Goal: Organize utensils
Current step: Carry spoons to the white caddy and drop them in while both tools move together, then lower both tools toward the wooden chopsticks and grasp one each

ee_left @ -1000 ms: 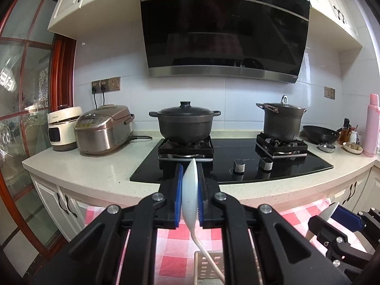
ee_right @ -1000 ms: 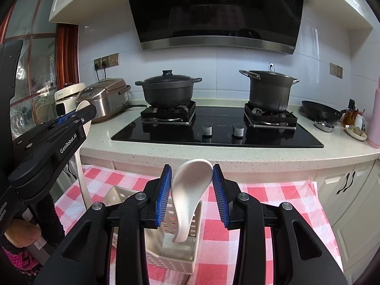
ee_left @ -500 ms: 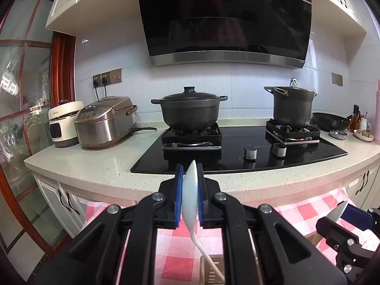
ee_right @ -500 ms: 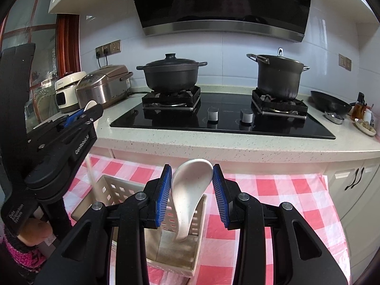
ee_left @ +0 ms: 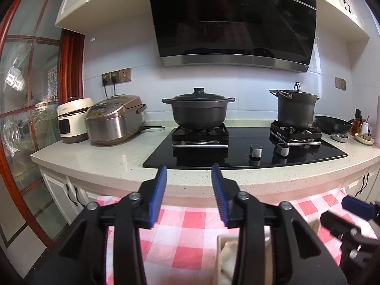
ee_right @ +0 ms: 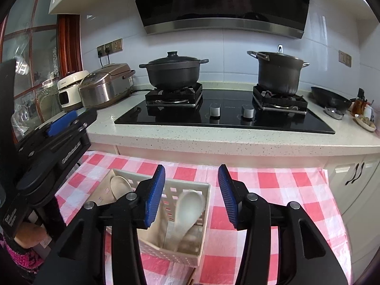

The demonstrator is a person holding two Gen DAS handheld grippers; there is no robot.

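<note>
1. Both spoons have been released since the earlier frames: each was clamped between blue pads then, and now both lie in the white slotted basket (ee_right: 190,216).
2. The left hand-held gripper (ee_left: 188,190) has just been opened; its jaws stand moderately apart with nothing between them, only the tabletop edge and the stove being seen through the gap.
3. The right hand-held gripper (ee_right: 191,194) has likewise just been widened; its pads are clear of the right spoon (ee_right: 187,210), which is seen below and between them, leaning in the right compartment with its bowl uppermost.
4. The left spoon (ee_right: 120,186) is seen in the left compartment, its bowl resting against the near wall; its handle is hidden.
5. From this it is judged that the placing step is finished for these two pieces. Whether further utensils remain cannot be told, as none is shown elsewhere on the red-and-white checked cloth (ee_right: 273,190).
6. The spoons appear to be glazed ceramic or melamine: smooth, off-white, with deep oval bowls and short curved handles.
7. The basket is moulded plastic, rectangular, with rows of square perforations in its walls and a divider.
8. The gripper pads are ribbed blue rubber on black rigid arms with metal screws.
</note>
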